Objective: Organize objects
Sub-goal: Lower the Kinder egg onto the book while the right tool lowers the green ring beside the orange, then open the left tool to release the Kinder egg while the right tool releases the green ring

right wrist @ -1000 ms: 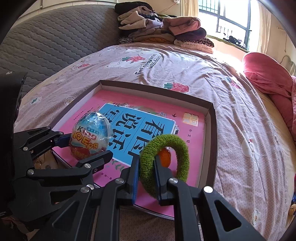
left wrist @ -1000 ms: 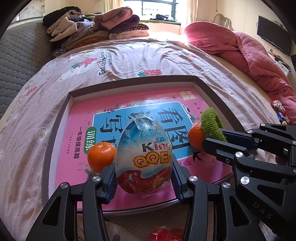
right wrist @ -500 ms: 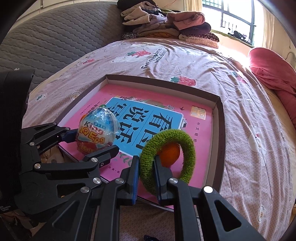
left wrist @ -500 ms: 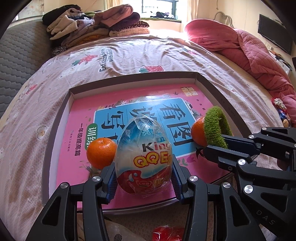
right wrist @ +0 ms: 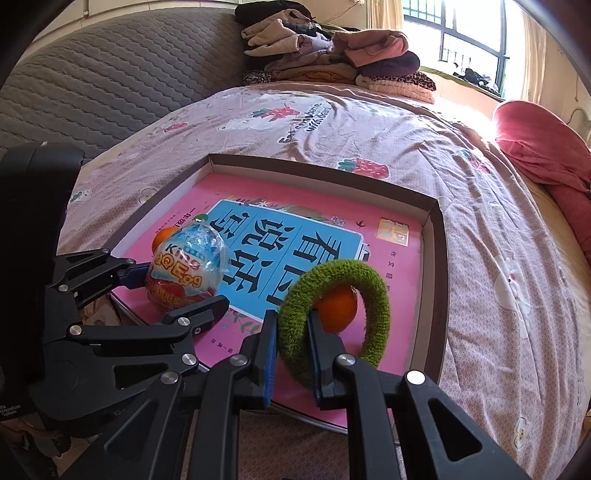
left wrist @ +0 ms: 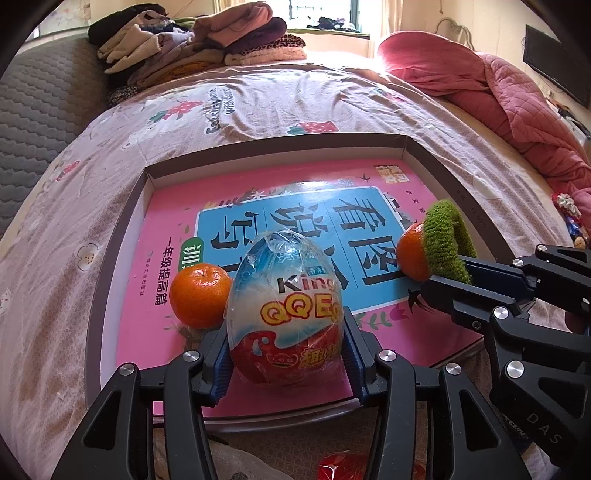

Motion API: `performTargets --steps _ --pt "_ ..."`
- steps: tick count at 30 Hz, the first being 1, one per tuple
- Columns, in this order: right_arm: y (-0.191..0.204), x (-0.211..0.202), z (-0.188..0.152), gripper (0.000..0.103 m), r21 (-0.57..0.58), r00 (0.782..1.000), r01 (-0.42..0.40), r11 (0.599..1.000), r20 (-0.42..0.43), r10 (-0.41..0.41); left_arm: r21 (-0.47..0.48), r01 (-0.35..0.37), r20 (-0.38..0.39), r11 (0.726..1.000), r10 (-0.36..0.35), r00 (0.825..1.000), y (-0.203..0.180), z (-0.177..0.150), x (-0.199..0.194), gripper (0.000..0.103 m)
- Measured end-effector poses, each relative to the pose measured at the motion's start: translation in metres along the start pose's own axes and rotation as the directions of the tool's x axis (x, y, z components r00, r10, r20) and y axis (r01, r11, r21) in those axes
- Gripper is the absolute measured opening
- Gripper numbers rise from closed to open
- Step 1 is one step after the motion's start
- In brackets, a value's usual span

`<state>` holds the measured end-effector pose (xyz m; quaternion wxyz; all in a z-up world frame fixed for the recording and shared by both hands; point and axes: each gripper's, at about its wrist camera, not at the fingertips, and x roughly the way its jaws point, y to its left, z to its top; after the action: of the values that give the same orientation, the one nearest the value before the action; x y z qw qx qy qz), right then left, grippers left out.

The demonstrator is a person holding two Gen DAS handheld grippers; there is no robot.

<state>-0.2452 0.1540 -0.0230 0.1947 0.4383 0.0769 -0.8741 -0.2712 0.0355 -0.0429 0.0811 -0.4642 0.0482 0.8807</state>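
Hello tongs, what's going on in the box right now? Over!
Left tongs clamped on toy egg. Right tongs pinching green ring. Both over the box. Tangerines sit close beside each.

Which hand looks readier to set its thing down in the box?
Left, probably. The left gripper has the egg low on the book inside the box. The right gripper pinches the green ring upright beside an orange.

place: home bedroom | evidence: bed [left wrist: 295, 110], folded clothes [left wrist: 199, 44], pink quilt [left wrist: 498, 85], window [right wrist: 461, 33]
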Motion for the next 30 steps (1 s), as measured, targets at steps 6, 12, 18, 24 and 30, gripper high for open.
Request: performTargets --steps 6,12,18,24,30 --pt "0.0 0.001 0.0 0.015 0.001 1.0 -0.001 1.0 -0.018 0.001 -0.007 0.001 -0.005 1.0 -0.001 1.0 0.001 -0.001 -0.001 0.052" --pt "-0.001 0.001 0.0 0.015 0.003 0.999 -0.004 1.0 -0.036 0.004 -0.012 -0.003 -0.008 1.0 0.003 1.0 0.003 -0.002 -0.002 0.053" --pt "0.0 0.001 0.0 0.015 0.005 0.998 0.008 1.0 -0.058 -0.008 -0.014 0.004 -0.013 1.0 -0.005 1.0 0.004 -0.002 -0.006 0.053" --pt "-0.002 0.003 -0.001 0.021 0.013 0.996 0.008 1.0 -0.092 -0.007 -0.014 0.015 -0.021 1.0 -0.015 1.0 0.003 -0.003 -0.009 0.056" --pt "-0.003 0.005 -0.002 0.029 0.021 0.994 0.015 1.0 -0.111 -0.012 -0.014 0.012 -0.018 1.0 -0.012 1.0 0.003 -0.005 -0.013 0.056"
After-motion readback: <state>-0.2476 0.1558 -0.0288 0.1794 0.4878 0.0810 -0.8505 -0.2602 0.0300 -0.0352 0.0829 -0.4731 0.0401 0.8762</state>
